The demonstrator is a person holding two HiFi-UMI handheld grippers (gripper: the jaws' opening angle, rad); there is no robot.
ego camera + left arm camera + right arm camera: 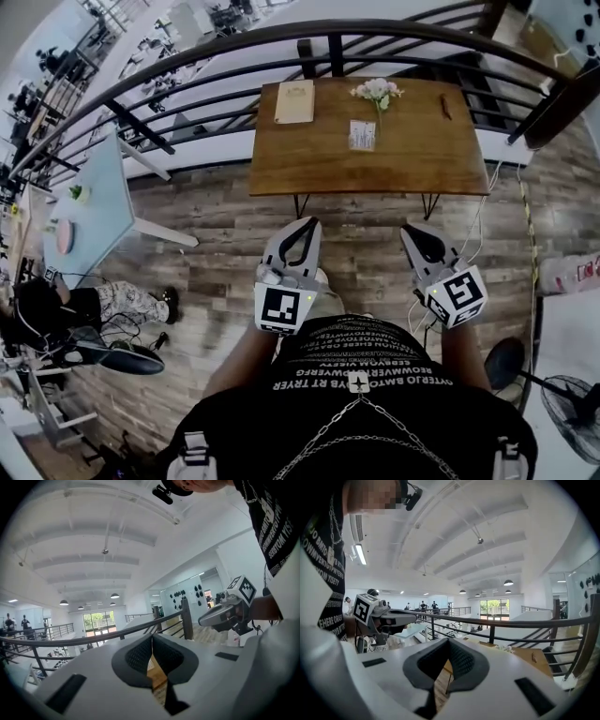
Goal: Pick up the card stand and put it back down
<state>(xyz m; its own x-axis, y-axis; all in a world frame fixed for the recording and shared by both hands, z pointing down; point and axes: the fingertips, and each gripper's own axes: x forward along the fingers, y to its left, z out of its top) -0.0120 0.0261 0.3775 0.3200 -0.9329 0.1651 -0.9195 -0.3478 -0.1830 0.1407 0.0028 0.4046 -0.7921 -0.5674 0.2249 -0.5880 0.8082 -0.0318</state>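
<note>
Left gripper (305,225) and right gripper (411,232) hang clenched, empty, at lower centre. My card stand (362,135) sits upper centre on the wooden table (427,155), just below the flowers (377,90). It's probably light and tippy, so I'd pinch its side edges.

A table (412,164) was set ahead, just before a railing (234,47). On it, a card stand (362,135) was placed near the middle, with flowers (377,91) just behind it and a board (294,101) to their left by the far edge. The left gripper (309,223) and right gripper (410,230) were held side by side over the floor, short of the table's near edge. A second table (94,202) was seen well to the left.
</note>
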